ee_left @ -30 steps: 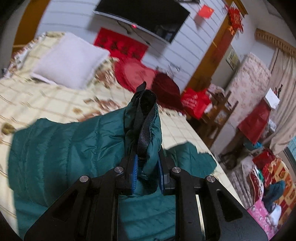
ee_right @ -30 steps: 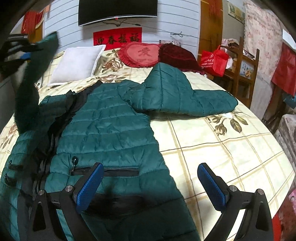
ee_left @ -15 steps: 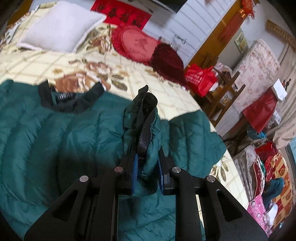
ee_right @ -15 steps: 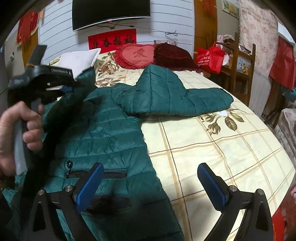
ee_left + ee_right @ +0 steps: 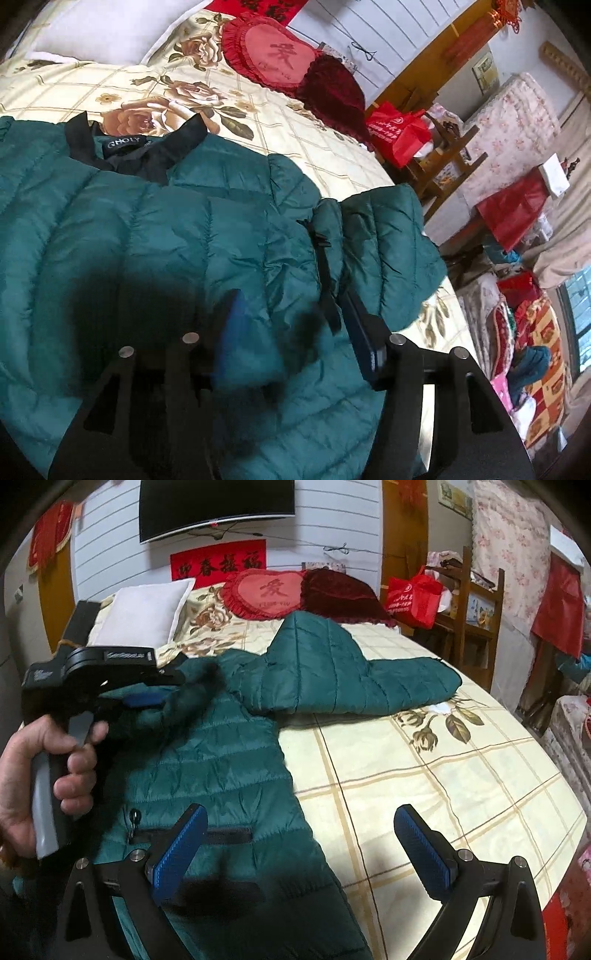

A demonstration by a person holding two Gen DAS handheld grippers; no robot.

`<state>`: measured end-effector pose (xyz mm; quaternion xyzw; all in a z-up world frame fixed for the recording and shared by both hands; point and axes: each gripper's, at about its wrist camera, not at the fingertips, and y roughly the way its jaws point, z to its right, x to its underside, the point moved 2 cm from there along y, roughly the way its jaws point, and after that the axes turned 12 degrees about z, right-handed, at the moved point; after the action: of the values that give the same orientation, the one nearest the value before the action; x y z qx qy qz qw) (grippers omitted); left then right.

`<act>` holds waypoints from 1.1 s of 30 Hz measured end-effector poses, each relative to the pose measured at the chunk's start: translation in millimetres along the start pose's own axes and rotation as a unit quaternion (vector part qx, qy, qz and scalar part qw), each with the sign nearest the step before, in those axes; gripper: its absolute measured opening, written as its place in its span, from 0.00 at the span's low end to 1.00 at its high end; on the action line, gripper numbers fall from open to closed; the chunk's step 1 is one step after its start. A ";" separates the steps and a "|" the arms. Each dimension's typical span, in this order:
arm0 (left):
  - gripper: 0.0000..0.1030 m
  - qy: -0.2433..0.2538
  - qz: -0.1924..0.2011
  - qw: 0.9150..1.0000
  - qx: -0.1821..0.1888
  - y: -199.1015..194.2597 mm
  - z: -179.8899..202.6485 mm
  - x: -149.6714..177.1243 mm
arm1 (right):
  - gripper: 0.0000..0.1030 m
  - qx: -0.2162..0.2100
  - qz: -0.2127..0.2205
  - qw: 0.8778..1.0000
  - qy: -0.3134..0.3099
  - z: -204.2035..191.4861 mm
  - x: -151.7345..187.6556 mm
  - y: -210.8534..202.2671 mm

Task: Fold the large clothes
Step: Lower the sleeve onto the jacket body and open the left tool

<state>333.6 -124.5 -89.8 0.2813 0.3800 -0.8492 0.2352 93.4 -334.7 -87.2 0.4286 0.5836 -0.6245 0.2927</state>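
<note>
Currently: dark green quilted puffer jacket (image 5: 221, 768) spread flat on cream floral checked bedspread (image 5: 424, 775), black collar (image 5: 140, 151) toward 11 o'clock in left wrist view. One green sleeve (image 5: 351, 679) stretched out toward 2 o'clock in right wrist view, lying on the bedspread. Other sleeve folded across the jacket chest, black-trimmed cuff (image 5: 325, 251) lying just above the left gripper (image 5: 295, 325), near 1 o'clock of its fingers.

Left gripper: jaws opening, about half spread, blue pads (image 5: 236, 317) not pressing on anything; jacket fabric directly beneath and between them, cuff strap lying close to the right-hand pad, contact unclear. Seen from right wrist view at 9 o'clock, held by a person's hand (image 5: 44, 775) on the grey handle, tip blurred over the jacket's upper part.

Right gripper (image 5: 299, 845): jaws wide apart, nothing held. Left blue pad over the jacket hem near the zipped black pocket (image 5: 207, 836), right blue pad over bare bedspread.

Background at 12 o'clock: white square pillow (image 5: 144, 609), red heart-shaped cushion (image 5: 269, 590), dark red velvet cushion (image 5: 340, 594), black wall-mounted screen (image 5: 218, 506). Red bag (image 5: 413, 598) on wooden shelf at 2 o'clock.
</note>
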 end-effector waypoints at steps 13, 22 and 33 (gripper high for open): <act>0.53 0.056 0.109 0.975 -0.184 -152.2 -132.6 -48.9 | 0.97 -0.042 0.062 0.997 0.004 -83.8 -46.4 20.0; 0.53 0.019 0.131 0.972 -0.193 -140.1 -184.6 -41.5 | 0.97 -0.161 0.036 0.984 -0.070 -237.1 -82.5 94.1; 0.53 0.008 0.087 0.978 -0.188 -120.9 -184.6 -26.5 | 0.97 -0.114 -0.075 0.989 -0.056 -191.9 -52.0 173.3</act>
<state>334.1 96.6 -112.5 0.2709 0.5093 -0.7363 0.3536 304.6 -179.2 -115.1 0.3117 0.6640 -0.5975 0.3241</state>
